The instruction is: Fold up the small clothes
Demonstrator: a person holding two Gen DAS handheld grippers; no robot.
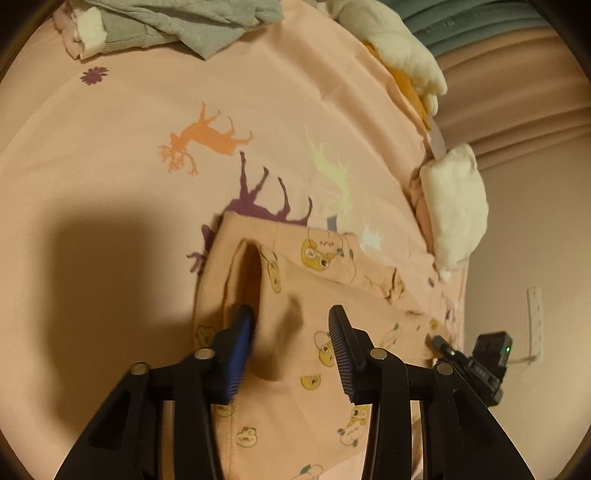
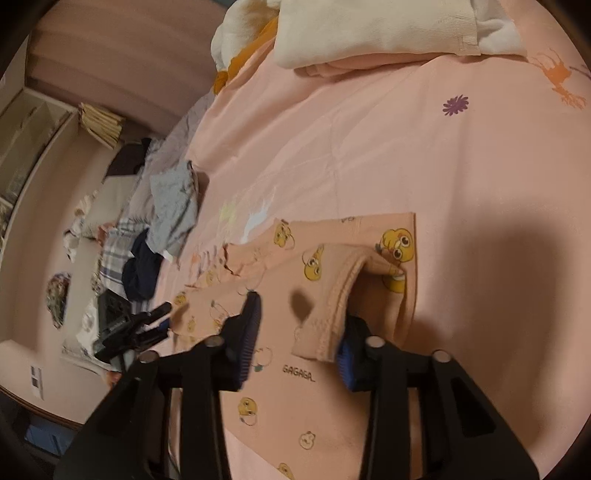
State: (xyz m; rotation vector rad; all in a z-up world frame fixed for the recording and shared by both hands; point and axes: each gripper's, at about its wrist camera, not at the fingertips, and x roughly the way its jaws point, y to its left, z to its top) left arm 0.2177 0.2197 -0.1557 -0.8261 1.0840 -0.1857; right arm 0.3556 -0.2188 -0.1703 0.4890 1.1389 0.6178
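Note:
A small pink garment (image 1: 295,332) printed with yellow cartoon faces lies partly folded on the pink bedsheet. My left gripper (image 1: 290,345) is open just above it, fingers astride a raised fold of the cloth. The garment also shows in the right wrist view (image 2: 332,266). My right gripper (image 2: 299,332) is open over it; a hemmed flap (image 2: 332,317) drapes against its right finger. Each gripper shows at the edge of the other's view: the right gripper (image 1: 480,354) and the left gripper (image 2: 133,325).
The bedsheet (image 1: 147,155) carries deer and flower prints. A grey garment pile (image 1: 177,22) lies at the far left. Folded cream and pink clothes (image 1: 454,206) and a white plush (image 1: 399,51) sit by the bed edge. More clothes (image 2: 166,206) lie along the other edge.

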